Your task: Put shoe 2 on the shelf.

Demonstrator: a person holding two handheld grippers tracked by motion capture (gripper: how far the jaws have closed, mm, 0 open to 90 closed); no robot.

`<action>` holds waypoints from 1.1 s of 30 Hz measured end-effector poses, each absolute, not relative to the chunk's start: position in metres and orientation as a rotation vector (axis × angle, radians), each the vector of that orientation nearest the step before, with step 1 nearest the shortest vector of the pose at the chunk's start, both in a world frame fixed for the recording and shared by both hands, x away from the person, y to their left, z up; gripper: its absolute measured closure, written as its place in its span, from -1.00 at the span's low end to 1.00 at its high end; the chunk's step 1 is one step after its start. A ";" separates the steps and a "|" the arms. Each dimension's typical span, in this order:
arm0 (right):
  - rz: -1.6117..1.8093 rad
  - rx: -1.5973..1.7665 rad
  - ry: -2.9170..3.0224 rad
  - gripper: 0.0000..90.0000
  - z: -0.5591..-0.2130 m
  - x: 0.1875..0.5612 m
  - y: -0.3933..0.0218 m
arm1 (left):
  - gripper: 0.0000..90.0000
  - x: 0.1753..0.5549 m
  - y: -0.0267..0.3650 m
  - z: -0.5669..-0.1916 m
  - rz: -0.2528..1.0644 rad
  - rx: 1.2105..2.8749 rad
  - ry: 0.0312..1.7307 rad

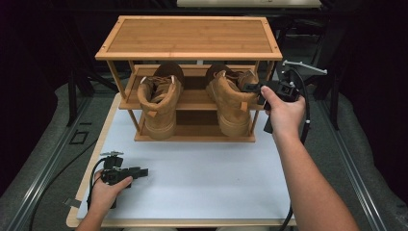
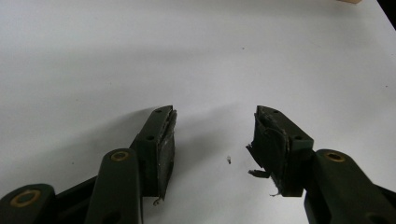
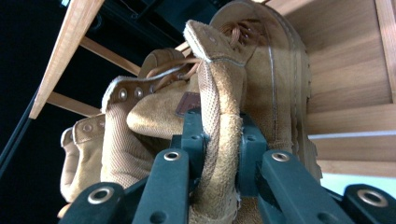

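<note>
Right boot (image 1: 234, 103): tan suede, laced, brown collar; toe-down in wooden shoe rack (image 1: 188, 36), leaning on middle shelf.
Right gripper (image 1: 252, 88): pinching boot's rear collar.
Left boot (image 1: 160, 103): same pose, just beside, apart.
Obstruction: rack top overhangs both boots.
Left gripper (image 1: 139, 171): spread, nothing between, low over white board (image 1: 202, 168).
</note>
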State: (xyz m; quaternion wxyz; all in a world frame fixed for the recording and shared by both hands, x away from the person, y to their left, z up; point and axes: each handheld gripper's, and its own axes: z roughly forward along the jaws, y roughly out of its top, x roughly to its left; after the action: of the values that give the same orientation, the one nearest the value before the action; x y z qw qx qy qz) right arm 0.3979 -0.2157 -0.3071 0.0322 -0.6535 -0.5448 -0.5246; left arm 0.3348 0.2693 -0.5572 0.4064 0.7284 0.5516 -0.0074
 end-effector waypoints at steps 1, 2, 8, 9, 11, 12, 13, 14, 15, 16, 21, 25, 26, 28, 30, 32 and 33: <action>-1.621 -2.022 -1.672 0.73 -0.307 0.398 -0.214 | 0.08 0.335 0.269 -0.557 -0.019 1.837 1.391; -1.633 -2.021 -1.667 0.73 -0.309 0.398 -0.214 | 0.08 0.335 0.269 -0.557 -0.019 1.836 1.392; -1.656 -1.989 -1.697 0.67 -0.316 0.394 -0.205 | 0.08 0.335 0.269 -0.557 -0.016 1.838 1.389; -1.655 -1.987 -1.718 0.65 -0.316 0.393 -0.203 | 0.08 0.335 0.269 -0.557 -0.015 1.838 1.389; -1.663 -1.983 -1.742 0.61 -0.317 0.391 -0.203 | 0.08 0.335 0.268 -0.557 -0.012 1.841 1.388; -1.664 -1.970 -1.739 0.56 -0.317 0.392 -0.204 | 0.08 0.335 0.268 -0.557 -0.015 1.843 1.388; -1.657 -1.956 -1.736 0.51 -0.317 0.392 -0.205 | 0.08 0.334 0.267 -0.557 -0.013 1.842 1.389; -1.661 -1.946 -1.745 0.45 -0.318 0.392 -0.206 | 0.08 0.334 0.267 -0.557 -0.012 1.841 1.389; -1.663 -1.930 -1.756 0.36 -0.317 0.392 -0.208 | 0.08 0.334 0.267 -0.557 -0.007 1.844 1.389; -1.673 -1.918 -1.742 0.29 -0.317 0.391 -0.210 | 0.08 0.334 0.267 -0.557 -0.009 1.842 1.390; -1.670 -1.902 -1.756 0.22 -0.316 0.390 -0.213 | 0.08 0.334 0.267 -0.557 -0.012 1.840 1.390; -1.635 -1.913 -1.832 0.21 -0.309 0.388 -0.211 | 0.08 0.335 0.267 -0.557 -0.015 1.839 1.390; -1.630 -1.915 -1.854 0.21 -0.307 0.387 -0.211 | 0.08 0.335 0.267 -0.557 -0.016 1.839 1.389; -1.623 -1.918 -1.877 0.22 -0.303 0.386 -0.211 | 0.08 0.335 0.268 -0.557 -0.016 1.837 1.390; -1.617 -1.917 -1.887 0.22 -0.297 0.385 -0.213 | 0.07 0.335 0.268 -0.557 -0.012 1.841 1.388; -1.636 -1.909 -1.889 0.22 -0.291 0.383 -0.216 | 0.07 0.335 0.268 -0.557 -0.009 1.842 1.386; -1.635 -1.901 -1.894 0.22 -0.288 0.381 -0.218 | 0.07 0.335 0.268 -0.557 -0.009 1.841 1.387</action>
State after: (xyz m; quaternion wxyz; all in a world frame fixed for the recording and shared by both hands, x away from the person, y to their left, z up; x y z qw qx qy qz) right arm 0.3806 -0.2184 -0.2877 -0.0004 -0.6049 -0.6029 -0.5202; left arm 0.3347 0.2682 -0.5571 0.4062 0.7298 0.5499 -0.0034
